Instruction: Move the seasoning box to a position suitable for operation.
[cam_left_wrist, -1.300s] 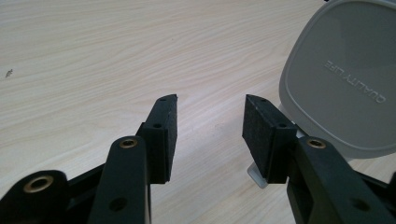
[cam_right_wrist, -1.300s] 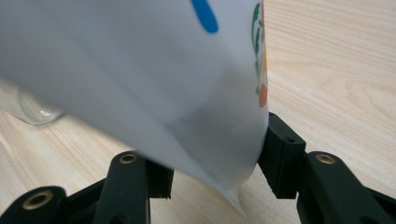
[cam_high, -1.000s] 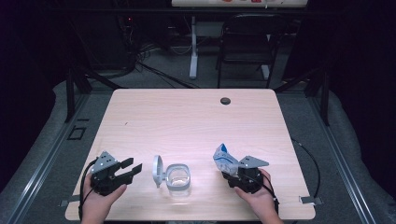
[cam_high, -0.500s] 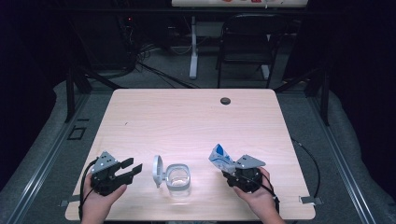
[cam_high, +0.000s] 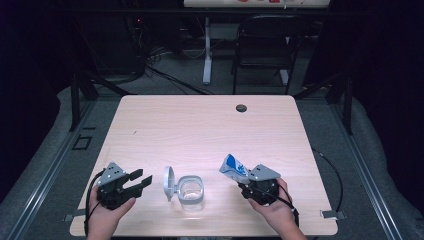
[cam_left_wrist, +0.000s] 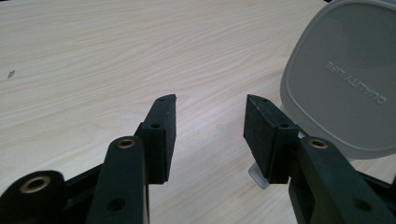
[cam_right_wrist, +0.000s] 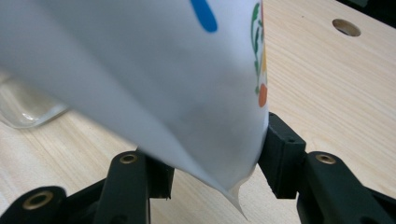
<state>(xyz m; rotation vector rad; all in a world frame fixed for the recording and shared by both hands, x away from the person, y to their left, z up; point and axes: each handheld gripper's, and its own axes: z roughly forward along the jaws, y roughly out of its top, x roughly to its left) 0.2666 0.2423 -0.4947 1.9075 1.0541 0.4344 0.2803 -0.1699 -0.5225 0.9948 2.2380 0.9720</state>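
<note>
Pouch (cam_high: 234, 167) held in right gripper (cam_high: 250, 184) has shifted slightly toward the jar (cam_high: 191, 192) over the last second, now tilted just right of it. Left gripper (cam_high: 140, 179) stays wide and empty beside the raised lid (cam_high: 169, 182). Pouring appears imminent.

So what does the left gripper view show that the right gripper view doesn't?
Left gripper view: open, empty jaws and the grey lid, standing open and lettered QUALITY LIFE. Right gripper view: the right gripper clamped on a white packet with blue and orange print, the clear container and a table hole. Both: the pale wooden table.
</note>
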